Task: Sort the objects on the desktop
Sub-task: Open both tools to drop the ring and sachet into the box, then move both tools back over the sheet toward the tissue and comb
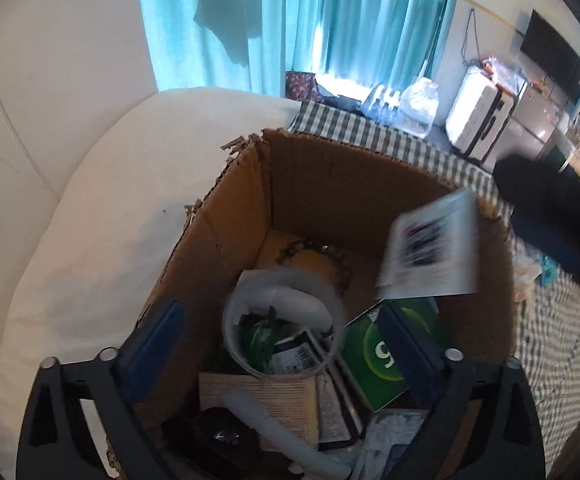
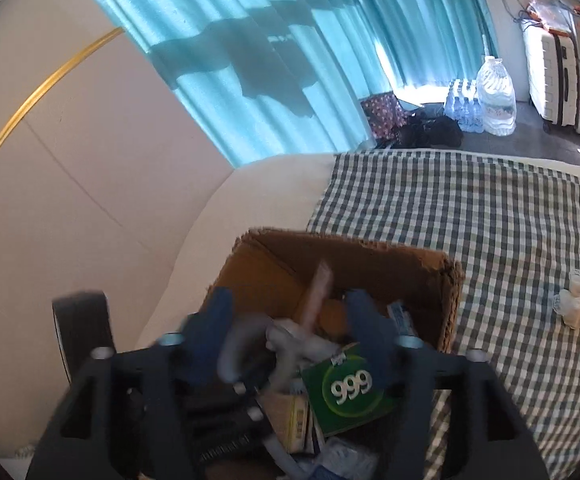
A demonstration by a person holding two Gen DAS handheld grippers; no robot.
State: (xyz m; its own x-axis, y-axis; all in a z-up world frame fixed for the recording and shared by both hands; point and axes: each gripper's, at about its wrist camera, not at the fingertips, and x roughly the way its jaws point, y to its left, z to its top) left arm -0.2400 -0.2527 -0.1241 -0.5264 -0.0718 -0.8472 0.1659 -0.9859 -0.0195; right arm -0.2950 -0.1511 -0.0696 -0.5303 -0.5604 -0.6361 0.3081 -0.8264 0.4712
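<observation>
Cardboard box [image 2: 369, 268], lower centre of both views, part-filled: green carton [image 2: 345, 390], cup [image 1: 286, 320], blurred booklet [image 1: 429, 248] mid-air at its right wall. Both grippers directly above, pointing in: left gripper [image 1: 286, 336] wide open, empty; right gripper [image 2: 290, 332] parted, blurred pink stick [image 2: 317, 296] loose between fingers.

Both tools are built alike. The left gripper [image 1: 284, 344] has a black plastic frame with curved, ribbed arms and long triangular cut-outs, and round silver screw heads [image 1: 105, 354] sit along its upper edge. Its two fingers [image 1: 152, 344] are faced with dark blue, flat rectangular pads. The right gripper [image 2: 290, 328] shows the same black frame, silver screw heads [image 2: 409, 342] and blue pads [image 2: 210, 332], blurred in its own camera.
</observation>
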